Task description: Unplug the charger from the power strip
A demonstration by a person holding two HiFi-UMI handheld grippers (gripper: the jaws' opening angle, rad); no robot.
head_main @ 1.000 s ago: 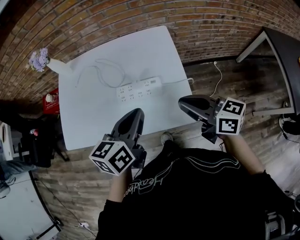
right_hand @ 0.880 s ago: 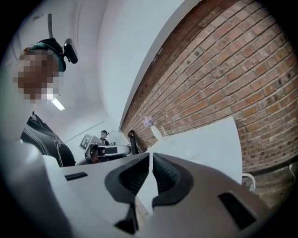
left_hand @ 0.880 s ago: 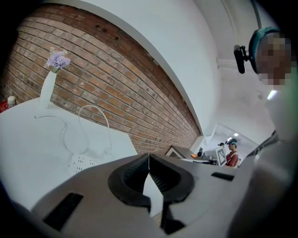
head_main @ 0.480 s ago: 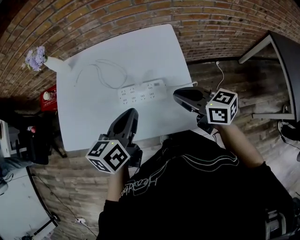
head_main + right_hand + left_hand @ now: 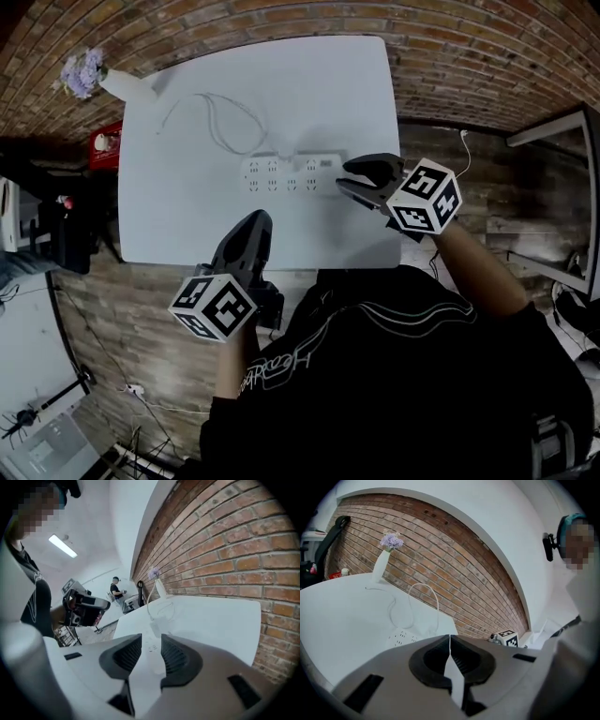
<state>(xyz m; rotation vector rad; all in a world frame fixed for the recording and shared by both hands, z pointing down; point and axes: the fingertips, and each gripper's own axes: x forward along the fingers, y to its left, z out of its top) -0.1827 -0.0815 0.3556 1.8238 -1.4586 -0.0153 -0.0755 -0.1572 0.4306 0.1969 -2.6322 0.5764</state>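
Observation:
A white power strip (image 5: 291, 173) lies across the middle of the white table (image 5: 178, 220). A white charger (image 5: 423, 630) is plugged in at its left end, and its thin cable (image 5: 217, 124) loops toward the back. My right gripper (image 5: 342, 175) sits at the strip's right end. Its jaws have just been opening and stand open, with the strip (image 5: 152, 651) lying ahead in the gap and no pad touching it. My left gripper (image 5: 255, 219) hangs shut and empty over the table's near edge, short of the strip (image 5: 400, 637).
A white vase of purple flowers (image 5: 86, 73) stands at the table's far left corner. A red object (image 5: 105, 142) sits off the table's left side. Brick floor surrounds the table, and a brick wall (image 5: 454, 564) runs behind it. A person (image 5: 115, 590) stands far off.
My right gripper has moved left and down to the strip's right end, and its jaws have opened. The left gripper has shifted slightly forward over the table edge and stays shut.

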